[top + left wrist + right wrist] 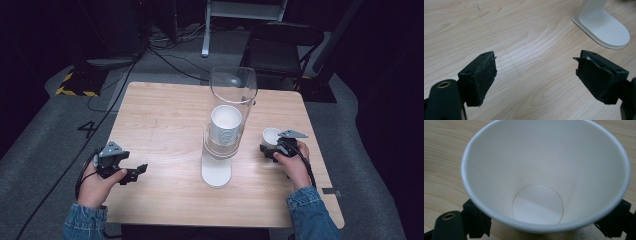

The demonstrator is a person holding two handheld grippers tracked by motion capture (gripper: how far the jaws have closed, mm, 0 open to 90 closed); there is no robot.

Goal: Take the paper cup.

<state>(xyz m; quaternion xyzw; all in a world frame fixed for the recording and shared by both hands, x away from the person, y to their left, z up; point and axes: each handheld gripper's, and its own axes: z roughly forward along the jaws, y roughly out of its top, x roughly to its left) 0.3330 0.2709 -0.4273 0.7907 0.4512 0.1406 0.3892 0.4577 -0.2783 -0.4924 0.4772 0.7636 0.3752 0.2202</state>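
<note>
- Table (165, 125): light wood-grain top, square, standing on grey carpet; a person's two forearms in denim sleeves come in from its near edge.
- Folding chair (280, 45): dark, beyond the far right corner of the table.
- Cup dispenser (231, 100): clear upright tube at the middle of the table, on a white stand with a flat rounded foot (604, 30) that reaches toward the person; a stack of white cups (226, 125) sits inside the lower half of the tube.
- Cables (165, 57): dark, trailing over the carpet behind and to the left of the table.
- Left gripper (131, 173): held in the left hand (97, 185) low over the near left part of the table, well apart from the dispenser foot; jaws spread wide with only bare wood between them, grasping nothing.
- Right gripper (270, 148): held in the right hand (295, 167) on the right side of the table, just beside the dispenser; jaws closed against the two opposite sides of a paper cup.
- Paper cup (544, 177): white, empty, mouth open toward the gripper's camera, circular bottom seam visible; held in the right gripper over the table top, right of the dispenser.
</note>
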